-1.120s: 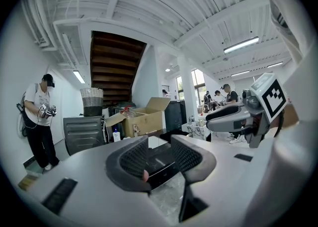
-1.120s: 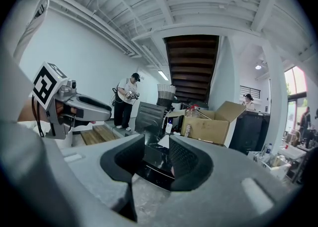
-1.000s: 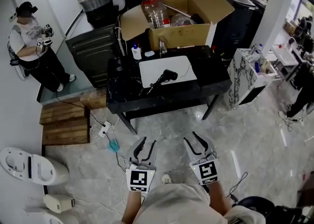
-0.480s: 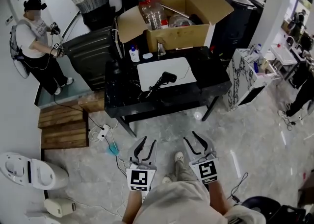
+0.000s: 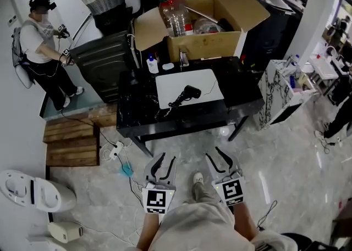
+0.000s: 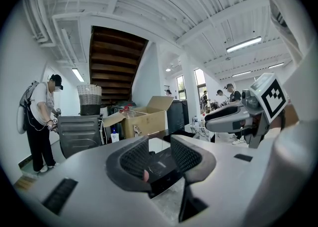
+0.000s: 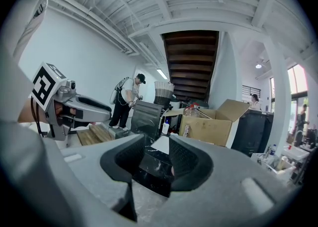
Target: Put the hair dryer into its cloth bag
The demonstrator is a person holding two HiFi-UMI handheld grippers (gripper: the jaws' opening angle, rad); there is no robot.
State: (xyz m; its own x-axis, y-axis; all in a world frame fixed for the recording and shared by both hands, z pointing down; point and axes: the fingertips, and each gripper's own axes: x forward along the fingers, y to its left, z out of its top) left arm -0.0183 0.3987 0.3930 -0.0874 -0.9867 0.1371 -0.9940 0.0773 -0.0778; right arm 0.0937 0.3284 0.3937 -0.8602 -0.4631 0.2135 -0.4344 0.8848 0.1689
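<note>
Hair dryer (image 5: pixel 186 94) is in neither claw: the left claw (image 5: pixel 168 158) has its jaws a narrow gap apart, the right claw (image 5: pixel 215 154) is spread wider, both empty above the pale floor (image 5: pixel 275 151). Well beyond them stands the black table (image 5: pixel 245 93), where it lies on a white cloth (image 5: pixel 206 78)

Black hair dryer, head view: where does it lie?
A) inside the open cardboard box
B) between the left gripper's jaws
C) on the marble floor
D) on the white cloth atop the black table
D: the black hair dryer lies on the flat white cloth spread on the black table.
</note>
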